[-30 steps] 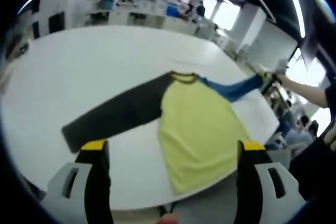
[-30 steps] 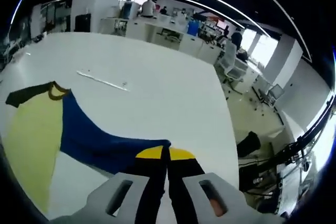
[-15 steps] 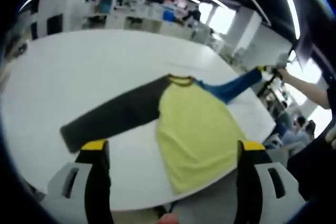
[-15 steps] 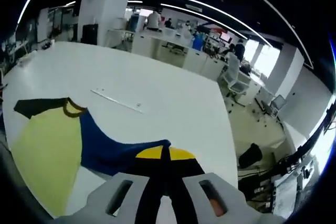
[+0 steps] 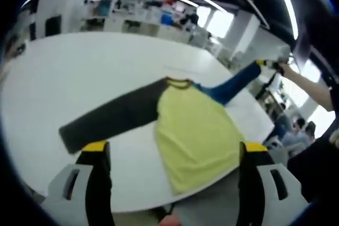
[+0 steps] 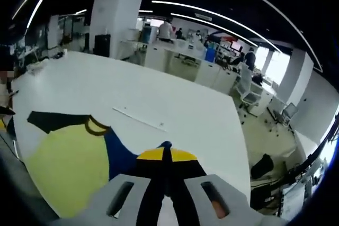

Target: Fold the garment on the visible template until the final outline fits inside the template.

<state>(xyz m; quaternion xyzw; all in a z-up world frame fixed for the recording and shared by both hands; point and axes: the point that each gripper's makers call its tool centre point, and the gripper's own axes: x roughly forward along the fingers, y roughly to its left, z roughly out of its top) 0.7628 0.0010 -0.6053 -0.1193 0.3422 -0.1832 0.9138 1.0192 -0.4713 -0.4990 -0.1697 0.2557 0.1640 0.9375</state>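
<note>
Left gripper view: left gripper (image 5: 172,154) jaws apart, holding nothing; garment (image 5: 188,130) lies mid-frame on the white desk (image 5: 79,78). Right gripper view: right gripper (image 6: 165,158) jaws clamped on the blue sleeve (image 6: 121,154), garment at lower left.

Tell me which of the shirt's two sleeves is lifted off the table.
The blue sleeve: the right gripper pinches its cuff and holds it raised. The dark grey sleeve lies flat on the white table.
</note>
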